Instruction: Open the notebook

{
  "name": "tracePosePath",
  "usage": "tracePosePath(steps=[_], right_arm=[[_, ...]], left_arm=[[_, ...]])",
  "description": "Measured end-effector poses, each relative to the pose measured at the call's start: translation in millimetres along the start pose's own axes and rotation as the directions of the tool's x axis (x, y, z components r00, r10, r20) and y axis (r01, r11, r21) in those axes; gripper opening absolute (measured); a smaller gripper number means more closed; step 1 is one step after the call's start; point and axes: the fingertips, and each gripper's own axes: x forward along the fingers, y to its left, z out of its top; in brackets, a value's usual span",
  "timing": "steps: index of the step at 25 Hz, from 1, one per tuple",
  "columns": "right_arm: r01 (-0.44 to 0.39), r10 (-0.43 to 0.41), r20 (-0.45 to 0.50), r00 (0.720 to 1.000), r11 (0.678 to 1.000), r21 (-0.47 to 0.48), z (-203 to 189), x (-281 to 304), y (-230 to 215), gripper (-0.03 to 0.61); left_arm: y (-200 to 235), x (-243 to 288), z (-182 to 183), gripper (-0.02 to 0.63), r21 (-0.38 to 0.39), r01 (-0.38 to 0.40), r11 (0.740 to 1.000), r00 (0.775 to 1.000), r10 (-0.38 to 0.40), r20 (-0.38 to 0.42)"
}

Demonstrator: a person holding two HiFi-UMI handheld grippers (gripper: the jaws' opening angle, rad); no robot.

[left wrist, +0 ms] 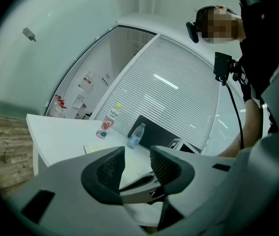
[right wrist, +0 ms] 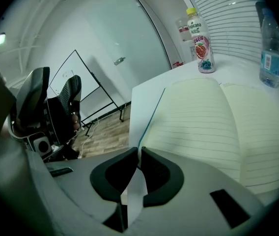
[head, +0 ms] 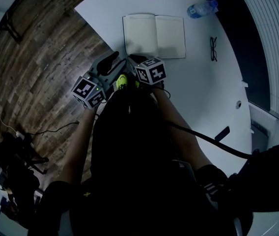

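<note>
The notebook [head: 154, 36] lies open and flat on the white table [head: 203, 92], showing two lined cream pages [right wrist: 213, 122]. My right gripper [right wrist: 139, 152] sits at its near left corner, angled down. Its jaws are closed to a thin slit, and the teal edge of the cover runs in between the tips. In the head view this gripper [head: 136, 59] touches the notebook's near edge. My left gripper [left wrist: 137, 154] is held level beside it at the table's edge, open, with nothing between its fingers. From there the notebook [left wrist: 93, 149] shows only as a thin strip.
A juice bottle [right wrist: 201, 43] and a water bottle [right wrist: 271, 48] stand beyond the notebook. A pair of glasses [head: 213, 48] lies to its right. The table's left edge drops to a wooden floor [head: 41, 58]. An office chair [right wrist: 36, 107] stands there.
</note>
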Motion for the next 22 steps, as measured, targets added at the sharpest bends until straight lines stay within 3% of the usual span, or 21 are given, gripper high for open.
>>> tracePosePath(steps=[7,11,17,22], right_arm=[[-0.048,0.048,0.028,0.998,0.999,0.019,3.7,-10.0,10.4,0.045],[-0.083,0.083,0.019,0.996,0.997,0.01,-0.1,-16.1,19.8,0.079],[-0.063,0.063,0.067,0.996,0.998,0.0,8.7,-33.8,18.3,0.088],[-0.03,0.032,0.105,0.994,0.999,-0.017,21.2,-50.6,13.0,0.06]], left_arm=[[-13.6,2.0,10.1,0.144,0.011,0.009,1.0,1.0,-0.009,0.023],[-20.7,1.5,14.4,0.144,0.031,0.011,0.999,1.0,-0.011,0.022],[-26.1,0.9,22.1,0.144,0.037,0.007,0.999,0.999,-0.008,0.037],[-30.0,6.9,31.3,0.144,0.049,0.013,0.999,0.999,-0.015,0.044]])
